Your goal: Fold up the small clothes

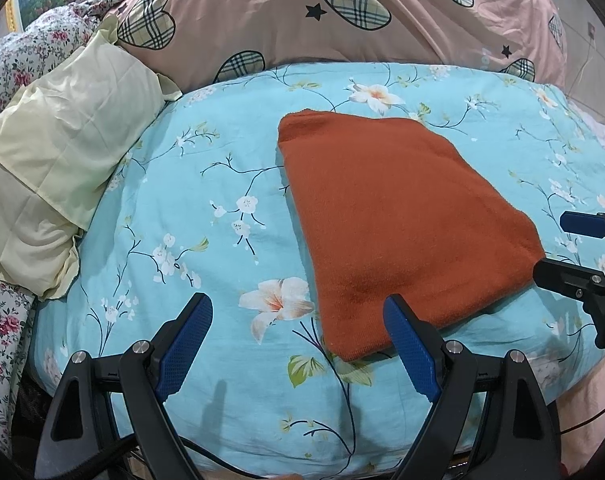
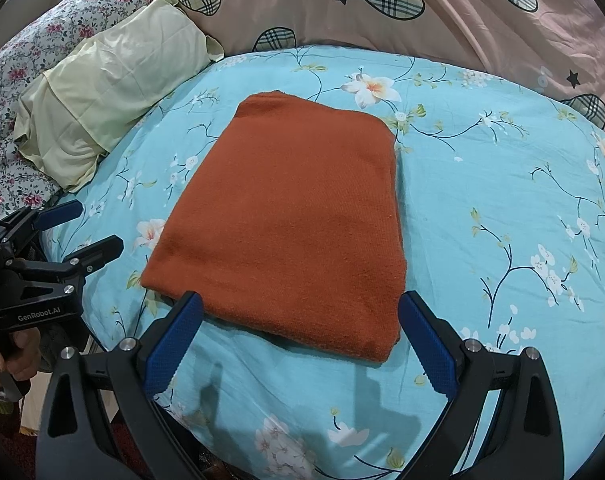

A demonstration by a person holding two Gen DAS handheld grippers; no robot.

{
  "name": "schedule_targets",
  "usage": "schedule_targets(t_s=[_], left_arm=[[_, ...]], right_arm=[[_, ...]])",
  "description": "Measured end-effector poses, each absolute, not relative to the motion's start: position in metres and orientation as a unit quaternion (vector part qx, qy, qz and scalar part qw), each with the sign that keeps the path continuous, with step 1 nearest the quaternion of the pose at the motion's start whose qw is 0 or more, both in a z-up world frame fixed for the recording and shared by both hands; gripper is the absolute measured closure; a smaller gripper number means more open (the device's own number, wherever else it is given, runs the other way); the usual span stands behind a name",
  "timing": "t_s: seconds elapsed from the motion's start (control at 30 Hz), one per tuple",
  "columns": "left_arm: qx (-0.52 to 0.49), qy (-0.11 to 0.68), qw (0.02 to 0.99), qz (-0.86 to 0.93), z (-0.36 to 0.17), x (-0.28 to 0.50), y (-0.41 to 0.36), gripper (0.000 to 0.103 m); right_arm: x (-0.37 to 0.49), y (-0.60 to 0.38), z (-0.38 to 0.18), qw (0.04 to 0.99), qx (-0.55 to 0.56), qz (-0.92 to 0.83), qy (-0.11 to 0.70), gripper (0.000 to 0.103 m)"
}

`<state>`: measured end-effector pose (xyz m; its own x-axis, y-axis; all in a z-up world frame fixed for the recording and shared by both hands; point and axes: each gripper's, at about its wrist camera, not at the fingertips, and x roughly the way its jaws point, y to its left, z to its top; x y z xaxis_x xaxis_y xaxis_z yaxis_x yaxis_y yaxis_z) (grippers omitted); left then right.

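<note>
A rust-orange cloth [image 1: 394, 216] [image 2: 294, 216] lies folded into a flat rectangle on the light blue flowered bedsheet [image 1: 206, 200] [image 2: 482, 200]. In the left wrist view my left gripper [image 1: 298, 300] stands open over the bare sheet, and its right finger overlaps the cloth's near left corner. My right gripper [image 2: 301, 298] is open too. Its blue pads [image 2: 174, 336] hover on either side of the cloth's near edge without pressing it. Each gripper also shows in the other's view: the right gripper [image 1: 549, 247] by the cloth's right corner, the left gripper [image 2: 100, 224] off its left side.
A pale yellow pillow [image 1: 62, 160] [image 2: 110, 92] lies to the left. A pink duvet with plaid hearts [image 1: 302, 12] [image 2: 462, 20] is piled behind the sheet, and a flowered quilt [image 1: 30, 52] sits at far left. A hand [image 2: 18, 356] holds the left gripper's handle. The bed's edge runs just below the grippers.
</note>
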<state>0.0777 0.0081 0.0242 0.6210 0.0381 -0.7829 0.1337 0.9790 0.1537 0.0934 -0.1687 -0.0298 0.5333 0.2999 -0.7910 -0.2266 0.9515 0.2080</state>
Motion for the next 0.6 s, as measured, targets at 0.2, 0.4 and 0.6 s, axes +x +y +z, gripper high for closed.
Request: schedule_targets(t_s=[0.2, 0.4, 0.6], left_arm=[[0.099, 0.435, 0.895, -0.026, 0.0243, 0.0768, 0.0082, 0.015], [0.097, 0.434, 0.895, -0.026, 0.0251, 0.0773, 0.0092, 0.015], [0.096, 0.434, 0.895, -0.026, 0.0251, 0.0769, 0.0091, 0.015]], right_arm=[[0.0935, -0.1683, -0.0295, 0.875, 0.040, 0.150, 0.459, 0.005], [0.0953, -0.1677, -0.0274, 0.875, 0.041, 0.150, 0.458, 0.005], [0.0953, -0.1678, -0.0267, 0.875, 0.040, 0.151, 0.458, 0.005]])
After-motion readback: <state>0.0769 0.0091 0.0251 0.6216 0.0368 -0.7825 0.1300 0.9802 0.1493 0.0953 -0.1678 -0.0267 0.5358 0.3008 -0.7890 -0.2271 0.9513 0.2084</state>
